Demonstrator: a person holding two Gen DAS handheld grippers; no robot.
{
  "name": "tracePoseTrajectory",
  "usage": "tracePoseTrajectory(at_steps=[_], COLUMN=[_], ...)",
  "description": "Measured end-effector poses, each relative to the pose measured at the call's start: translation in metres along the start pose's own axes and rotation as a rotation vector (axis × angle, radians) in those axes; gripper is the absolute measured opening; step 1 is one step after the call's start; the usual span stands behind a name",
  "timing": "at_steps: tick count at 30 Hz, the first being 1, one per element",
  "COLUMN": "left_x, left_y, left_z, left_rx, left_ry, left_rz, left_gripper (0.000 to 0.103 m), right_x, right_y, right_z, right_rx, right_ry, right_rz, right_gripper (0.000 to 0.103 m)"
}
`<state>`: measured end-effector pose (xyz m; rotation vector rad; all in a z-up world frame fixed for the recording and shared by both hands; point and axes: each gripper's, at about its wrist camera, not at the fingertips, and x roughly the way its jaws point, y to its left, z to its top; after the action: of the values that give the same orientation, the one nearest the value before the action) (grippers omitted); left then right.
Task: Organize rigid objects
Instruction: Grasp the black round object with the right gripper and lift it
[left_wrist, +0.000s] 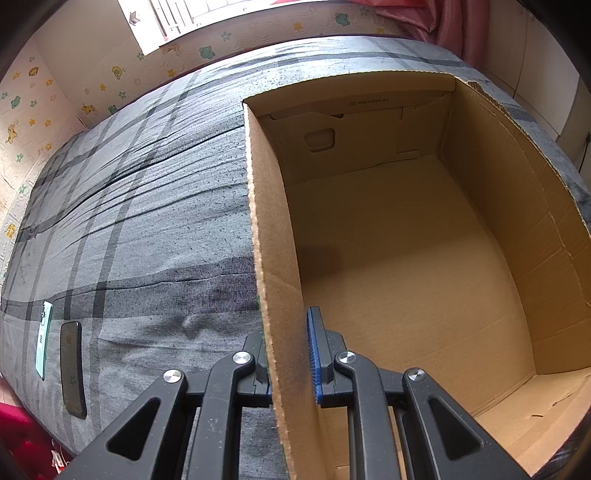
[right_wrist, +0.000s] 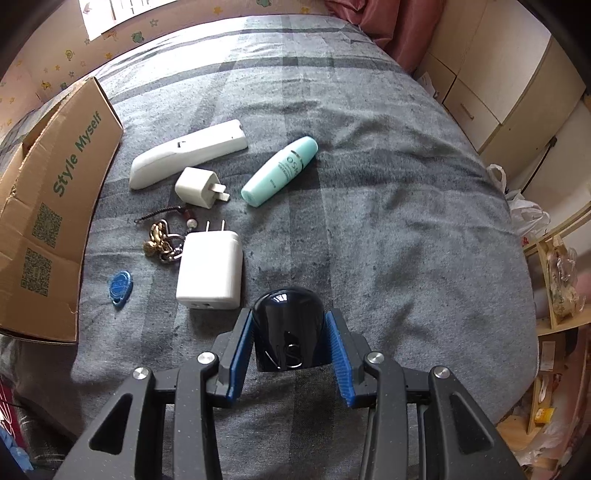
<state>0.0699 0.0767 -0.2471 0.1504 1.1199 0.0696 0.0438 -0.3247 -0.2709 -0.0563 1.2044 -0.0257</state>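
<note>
In the left wrist view my left gripper (left_wrist: 289, 332) is shut on the left wall of an open cardboard box (left_wrist: 275, 236), one finger outside and one inside. Nothing lies on the box floor that shows. In the right wrist view my right gripper (right_wrist: 290, 315) is shut on a glossy black rounded container (right_wrist: 288, 328), blue pads pressed against both its sides, just above the grey checked bed cover (right_wrist: 388, 221). Ahead of it lie a large white charger (right_wrist: 210, 267), a small white charger (right_wrist: 199, 186), a white remote-like device (right_wrist: 188, 153) and a teal bottle (right_wrist: 280, 170).
A bunch of keys with charms (right_wrist: 162, 240) and a blue oval tag (right_wrist: 120, 286) lie beside the box's printed side (right_wrist: 55, 206). Two phones, one dark (left_wrist: 72, 369) and one teal (left_wrist: 44, 339), rest at the bed's left edge. Shelves and bags (right_wrist: 554, 288) stand at right.
</note>
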Motion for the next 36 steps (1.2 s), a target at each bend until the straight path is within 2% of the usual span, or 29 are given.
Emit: tracePoseTrajectory(at_steps=[13, 36], left_x=[0.0, 0.002], left_y=[0.001, 0.01], left_z=[0.001, 0.001], left_rx=[-0.001, -0.03], left_ry=[0.002, -0.001], left_rz=[-0.005, -0.057], left_gripper=[0.015, 0.015], right_x=[-0.038, -0.081], right_y=[0.02, 0.118], right_z=[0.034, 0.094], right_rx=[-0.042, -0.216], right_ry=[-0.049, -0.152], right_rz=[0.017, 0.063], right_gripper=[0.043, 0.043])
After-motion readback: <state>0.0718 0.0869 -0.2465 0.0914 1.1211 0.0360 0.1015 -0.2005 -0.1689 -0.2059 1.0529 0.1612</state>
